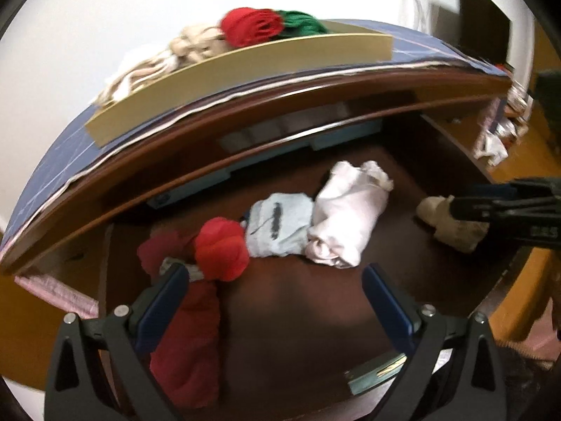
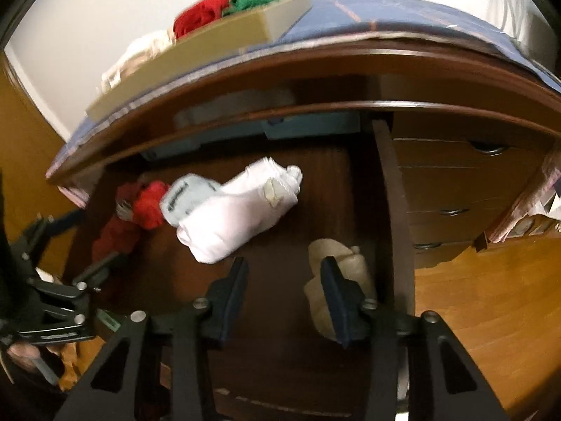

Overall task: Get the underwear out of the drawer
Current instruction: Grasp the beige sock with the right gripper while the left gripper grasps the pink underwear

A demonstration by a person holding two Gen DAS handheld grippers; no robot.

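The dark wooden drawer point(image 1: 298, 315) stands pulled out with rolled underwear lying in it: a bright red bundle point(image 1: 221, 249), a dark red piece point(image 1: 186, 343), a light blue piece point(image 1: 277, 224), a pale pink-white roll point(image 1: 347, 210) and a beige piece point(image 1: 445, 224). My left gripper point(image 1: 277, 273) is open wide above the drawer floor, its left finger over the dark red piece. My right gripper point(image 2: 284, 263) is open low in the drawer's right part. Its right finger overlaps the beige piece point(image 2: 336, 249), and only bare drawer floor shows between the fingers.
On the blue-covered dresser top point(image 1: 438, 45) a tan tray point(image 1: 245, 70) holds red, green and cream bundles. The drawer's right wall point(image 2: 392, 210) is close to my right gripper. Closed drawers point(image 2: 455, 189) and wooden flooring point(image 2: 491, 298) lie to the right.
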